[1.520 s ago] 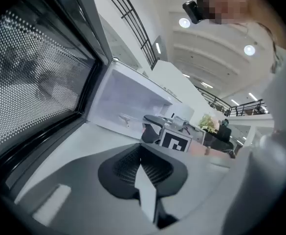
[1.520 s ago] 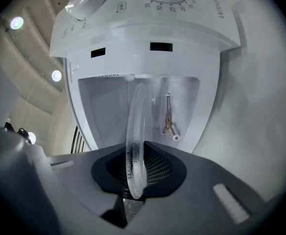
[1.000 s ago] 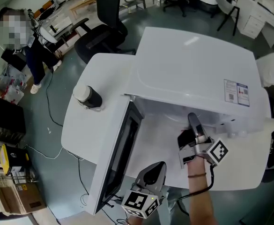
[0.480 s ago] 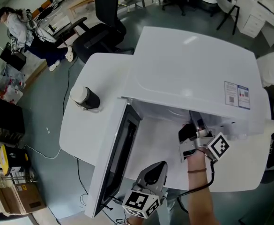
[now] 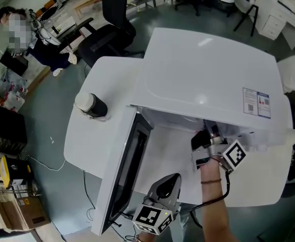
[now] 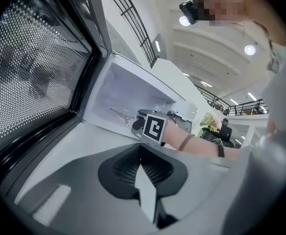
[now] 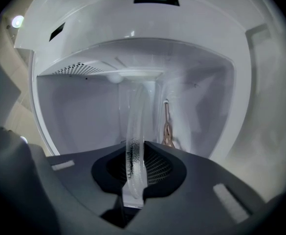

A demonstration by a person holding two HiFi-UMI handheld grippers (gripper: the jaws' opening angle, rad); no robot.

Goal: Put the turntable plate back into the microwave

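Glass and clear, the turntable plate (image 7: 134,116) is seen edge-on in the right gripper view, with its rim pinched between the jaws of the right gripper (image 7: 135,148) and the rest of it reaching into the cavity (image 7: 84,111) of the microwave (image 5: 202,74). The brownish roller support (image 7: 168,131) shows just beside the plate's edge and apart from it. The plate therefore looks carried in but not yet seated, though how level it is held cannot be told. The left gripper (image 6: 142,151) has its jaws pressed together on nothing and waits outside the microwave's mouth, near the open door (image 5: 129,170). Compared with a second ago, the right gripper has slid a little deeper under the microwave's top edge. Its jaws, then visible in front of the opening in the head view, are now mostly tucked inside, while its grip on the plate is unchanged. The left gripper has stayed where it was. This suggests the insertion is nearly done, leaving the plate to be lowered and centred on the support before it is released.
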